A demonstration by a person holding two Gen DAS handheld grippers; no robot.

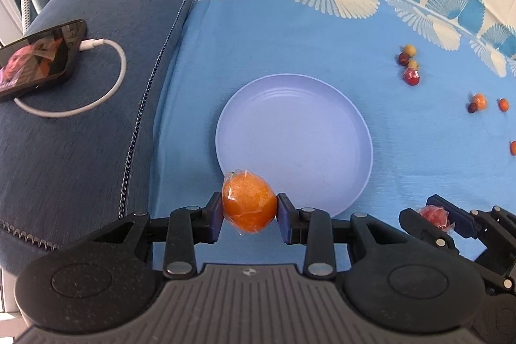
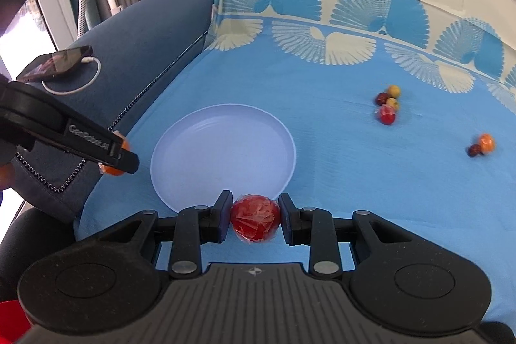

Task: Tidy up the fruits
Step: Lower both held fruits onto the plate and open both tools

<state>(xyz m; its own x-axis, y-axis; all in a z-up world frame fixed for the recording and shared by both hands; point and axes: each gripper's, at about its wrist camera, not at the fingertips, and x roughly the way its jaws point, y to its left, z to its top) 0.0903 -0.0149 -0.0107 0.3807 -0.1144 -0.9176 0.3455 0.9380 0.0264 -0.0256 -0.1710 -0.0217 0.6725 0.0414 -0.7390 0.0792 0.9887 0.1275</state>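
1. Plate (image 1: 322, 105) lay empty on the blue cloth (image 1: 274, 37).
2. My left gripper (image 1: 250, 210) pinched the wrapped orange (image 1: 249, 203) over the near rim; slick wrap risked slip.
3. My right gripper (image 2: 255, 216) pinched the wrapped red fruit (image 2: 255, 216); both releasing together risked collision.

Blue sofa arm (image 1: 96, 105) beside fan-patterned blue cloth (image 1: 290, 37).

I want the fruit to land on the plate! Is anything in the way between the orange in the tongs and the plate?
Nothing visible. The left tongs hold the orange right at the near rim of the plate, and the plate has nothing on it.
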